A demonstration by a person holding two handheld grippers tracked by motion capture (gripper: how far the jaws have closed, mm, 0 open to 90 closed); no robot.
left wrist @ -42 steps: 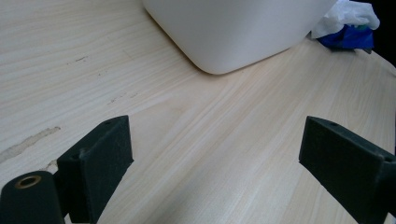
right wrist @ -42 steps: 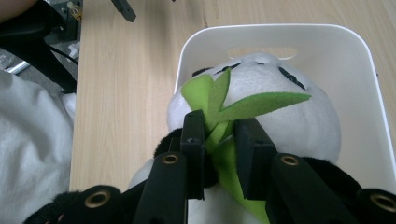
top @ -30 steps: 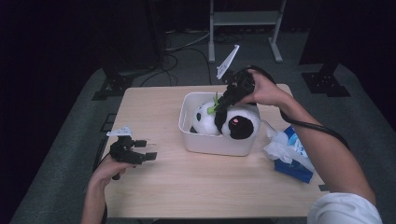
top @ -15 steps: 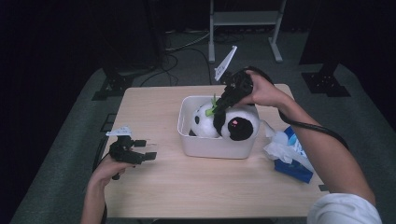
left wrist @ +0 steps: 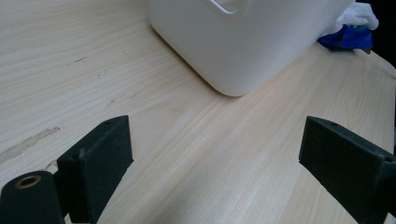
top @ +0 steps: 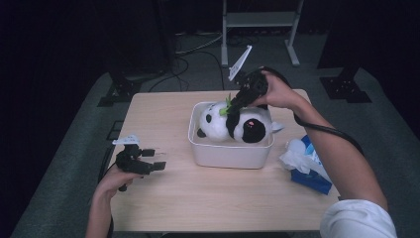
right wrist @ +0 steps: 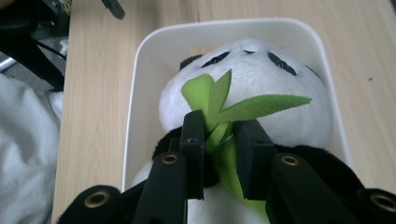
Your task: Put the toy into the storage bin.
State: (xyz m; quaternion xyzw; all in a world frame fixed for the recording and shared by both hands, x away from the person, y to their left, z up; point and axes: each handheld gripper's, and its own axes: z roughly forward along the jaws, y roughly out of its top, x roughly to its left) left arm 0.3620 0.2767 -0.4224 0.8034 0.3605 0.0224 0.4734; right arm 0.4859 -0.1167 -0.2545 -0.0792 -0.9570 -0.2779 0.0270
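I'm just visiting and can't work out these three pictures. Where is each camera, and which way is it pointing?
High view: above the person's side, looking forward and down on the pale wooden table; both forearms enter from below.
Left gripper view: rides the left gripper, looking low across the table at the white plastic tub; its black jaws stand wide apart.
Right gripper view: rides the right gripper, looking down at the black-and-white plush panda, jaws closed on its green felt leaves.
Shared: every view shows the tub.

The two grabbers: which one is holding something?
The right gripper, over the white tub. Its jaws pinch the panda toy's green leaf. The left gripper rests open above bare table, holding nothing.
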